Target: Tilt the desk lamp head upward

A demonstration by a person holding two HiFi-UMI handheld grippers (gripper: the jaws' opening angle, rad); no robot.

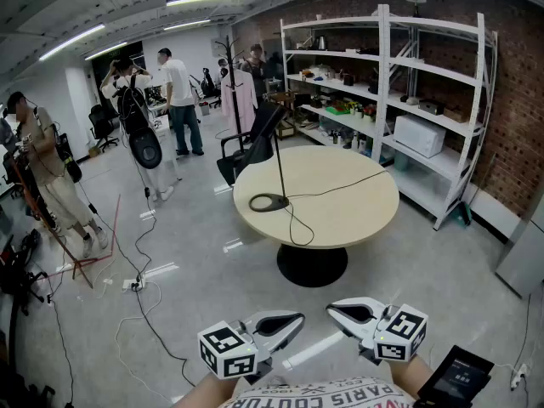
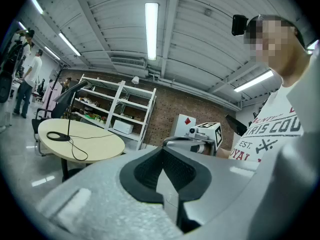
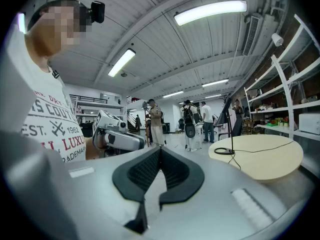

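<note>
While left gripper (image 1: 285, 322) and right gripper (image 1: 346, 311) sit at the waist, jaws closed on nothing, desk lamp (image 1: 280, 160) stands well ahead at the surface (image 1: 357, 202) left edge. Stem upright, head (image 1: 262, 133) sloping down-left. Left gripper likely nearer.

Head view: desk lamp head (image 1: 265, 126) reads dark against the black chair (image 1: 228, 170) behind it, so its outline and tilt angle cannot be separated. Lamp cable (image 1: 340, 184) leaves the round table (image 1: 357, 219) at the right rim; its far end is hidden. Items on the shelving (image 1: 382, 75) are too small to identify. The bottom edge cuts off the person's forearms (image 1: 206, 391) and a dark device (image 1: 455, 376). In both gripper views the desk lamp head is too small for its angle to be read.
</note>
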